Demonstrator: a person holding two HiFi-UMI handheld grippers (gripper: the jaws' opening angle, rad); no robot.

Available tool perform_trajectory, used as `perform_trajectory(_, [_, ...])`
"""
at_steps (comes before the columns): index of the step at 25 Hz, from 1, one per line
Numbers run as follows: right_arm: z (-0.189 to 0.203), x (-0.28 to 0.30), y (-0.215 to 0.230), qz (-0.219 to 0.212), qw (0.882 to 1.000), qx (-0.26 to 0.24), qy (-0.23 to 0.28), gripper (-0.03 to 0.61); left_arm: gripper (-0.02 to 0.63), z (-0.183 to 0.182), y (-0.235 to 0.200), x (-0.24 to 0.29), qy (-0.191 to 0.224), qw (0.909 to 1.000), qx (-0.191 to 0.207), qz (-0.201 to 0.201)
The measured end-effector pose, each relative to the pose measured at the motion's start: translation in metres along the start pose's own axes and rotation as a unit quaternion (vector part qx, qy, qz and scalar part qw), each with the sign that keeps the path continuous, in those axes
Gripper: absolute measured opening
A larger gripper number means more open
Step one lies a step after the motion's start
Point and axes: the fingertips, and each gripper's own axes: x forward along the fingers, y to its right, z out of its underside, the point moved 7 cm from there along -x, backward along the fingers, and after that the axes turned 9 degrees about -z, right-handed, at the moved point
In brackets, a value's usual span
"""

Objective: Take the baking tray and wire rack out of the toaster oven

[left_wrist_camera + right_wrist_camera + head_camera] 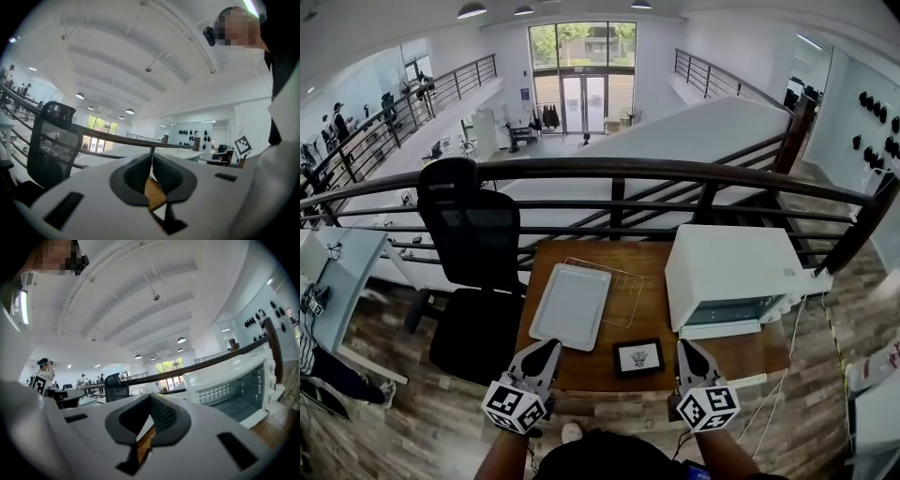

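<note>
The grey baking tray (pixel 571 306) lies flat on the wooden table (pixel 656 272), left of centre. The wire rack (pixel 623 286) lies under and beside it, sticking out at the tray's right and far side. The white toaster oven (pixel 731 277) stands at the table's right with its door down (pixel 720 328); its dark inside shows in the right gripper view (pixel 239 394). My left gripper (pixel 546 353) is shut and holds nothing, at the table's near edge below the tray. My right gripper (pixel 685 352) is shut and holds nothing, just before the oven's open door.
A small black-framed picture (pixel 638 357) lies on the table's near edge between the grippers. A black office chair (pixel 473 272) stands left of the table. A dark railing (pixel 609 173) runs behind the table, with a drop to a lower floor beyond.
</note>
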Motion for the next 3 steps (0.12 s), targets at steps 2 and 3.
perform_trajectory(2, [0.0004, 0.0011, 0.0009, 0.000, 1.000, 0.001, 0.002, -0.005, 0.025, 0.0019, 0.0004, 0.0015, 0.000, 1.0000, 0.000, 0.001])
perform_trajectory(3, [0.0007, 0.0014, 0.0015, 0.000, 1.000, 0.002, 0.003, -0.005, 0.025, 0.0030, 0.0007, 0.0023, -0.001, 1.0000, 0.000, 0.001])
